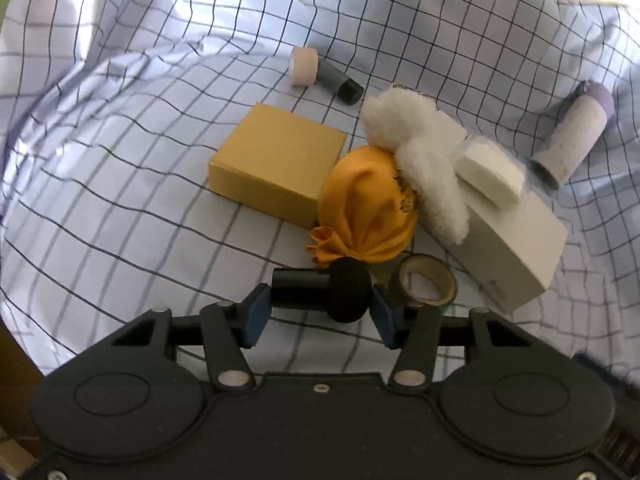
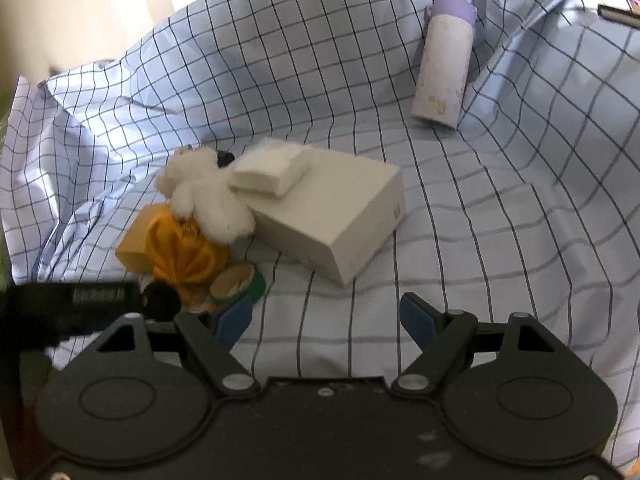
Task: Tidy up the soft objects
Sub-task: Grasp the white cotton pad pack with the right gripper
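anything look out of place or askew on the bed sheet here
Yes. The white plush toy sprawls half on the white box, half on the orange cloth bundle. A lilac-capped bottle lies tipped over, and the checked sheet is rumpled.

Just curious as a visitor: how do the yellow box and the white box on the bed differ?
The yellow box is mustard-colored, flatter and smaller, with a bare top. The white box is pale, bulkier, and carries a white folded pad and part of a fluffy white plush. Both are closed cardboard boxes resting on the checked sheet.
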Demonstrator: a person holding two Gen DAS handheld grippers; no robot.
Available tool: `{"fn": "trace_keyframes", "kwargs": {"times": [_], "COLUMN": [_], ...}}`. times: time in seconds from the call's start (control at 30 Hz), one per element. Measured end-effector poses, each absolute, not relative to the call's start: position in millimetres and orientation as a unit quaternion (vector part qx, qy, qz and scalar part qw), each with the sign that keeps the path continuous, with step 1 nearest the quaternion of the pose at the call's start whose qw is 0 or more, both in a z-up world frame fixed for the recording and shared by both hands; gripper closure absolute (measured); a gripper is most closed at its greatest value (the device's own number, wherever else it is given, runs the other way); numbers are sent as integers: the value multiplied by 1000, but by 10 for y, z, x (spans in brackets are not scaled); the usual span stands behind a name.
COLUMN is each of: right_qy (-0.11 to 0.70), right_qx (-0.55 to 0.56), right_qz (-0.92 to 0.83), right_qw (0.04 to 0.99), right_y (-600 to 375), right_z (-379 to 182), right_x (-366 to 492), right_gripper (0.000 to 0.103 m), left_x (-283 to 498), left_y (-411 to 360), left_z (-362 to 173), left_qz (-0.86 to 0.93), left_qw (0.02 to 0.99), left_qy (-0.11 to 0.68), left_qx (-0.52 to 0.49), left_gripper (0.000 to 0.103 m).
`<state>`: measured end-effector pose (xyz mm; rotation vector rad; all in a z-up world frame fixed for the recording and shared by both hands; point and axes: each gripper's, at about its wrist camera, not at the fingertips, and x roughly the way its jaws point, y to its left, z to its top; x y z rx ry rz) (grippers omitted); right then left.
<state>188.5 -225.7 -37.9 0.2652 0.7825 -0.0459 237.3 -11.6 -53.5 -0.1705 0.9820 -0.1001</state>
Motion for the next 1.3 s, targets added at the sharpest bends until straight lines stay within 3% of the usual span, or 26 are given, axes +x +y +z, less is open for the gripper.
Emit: {"fn": "trace_keyframes", "kwargs": {"times": [0.6, 0.93, 0.97, 1.1, 1.3], "right_qy": [352, 366, 365, 365, 360], "right_qx": [162, 116, 113, 102, 106], "right_qz": [-64, -107, -108, -114, -125], "right_qw": [920, 917, 918, 918, 918], "right_y": [-1909, -1734, -1734, -1759, -1886], "right_z": [-245, -424, -430, -414, -354], "right_x": [3013, 3337, 3332, 3293, 3149], "right_gripper": [16, 14, 16, 41, 43], "left_x": [2375, 2445, 2445, 2438, 2403], "left_y": [65, 186, 192, 201, 223], "left_z": [-630, -656, -660, -660, -652], "left_qz": [-83, -100, -101, -102, -93], "left_qw": [872, 868, 867, 867, 869], "left_qy": [477, 478, 478, 477, 474], "left_qx": [-66, -93, -95, -98, -103], "left_gripper": [51, 51, 51, 51, 51]}}
